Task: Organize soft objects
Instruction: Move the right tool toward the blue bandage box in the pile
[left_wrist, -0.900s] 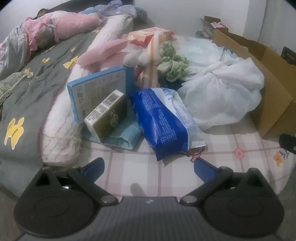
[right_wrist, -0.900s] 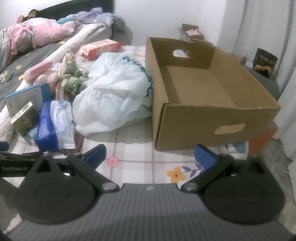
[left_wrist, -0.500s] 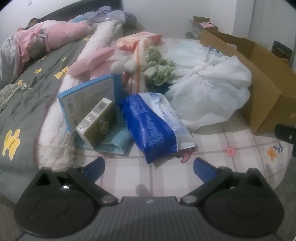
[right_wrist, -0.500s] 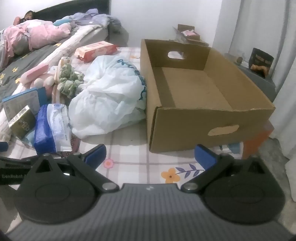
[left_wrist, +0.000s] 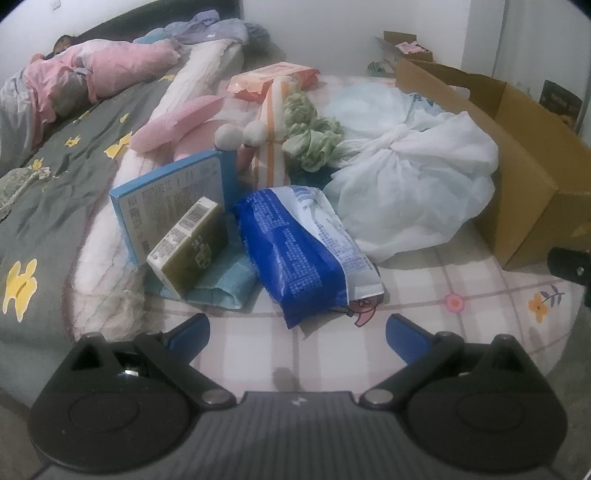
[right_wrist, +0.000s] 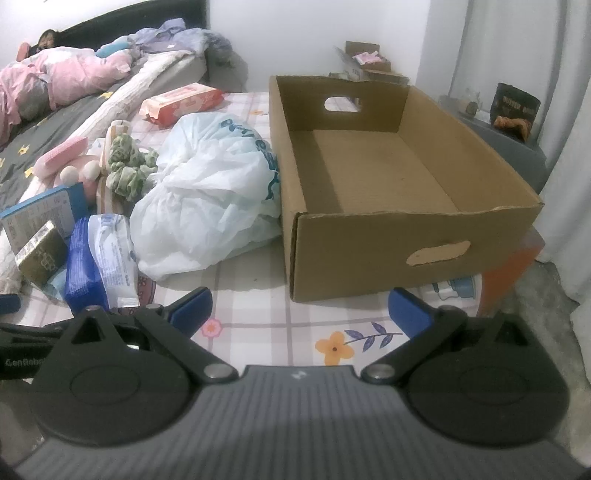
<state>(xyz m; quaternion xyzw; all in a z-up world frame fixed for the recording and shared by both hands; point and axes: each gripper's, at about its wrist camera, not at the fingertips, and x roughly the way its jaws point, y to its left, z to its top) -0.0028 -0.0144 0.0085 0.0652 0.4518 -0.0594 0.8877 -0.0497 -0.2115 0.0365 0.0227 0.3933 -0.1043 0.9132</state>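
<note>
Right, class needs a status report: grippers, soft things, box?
Left gripper open, empty; right gripper open, empty. Blue pack nearest left. Box empty. White bag against its side.

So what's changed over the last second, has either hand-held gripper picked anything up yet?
No. The left hand-held gripper and right hand-held gripper are both open and empty; only the views drifted slightly. The blue pack, white plastic bag, green cloth and boxes lie where they were, and the cardboard box is still empty.
</note>
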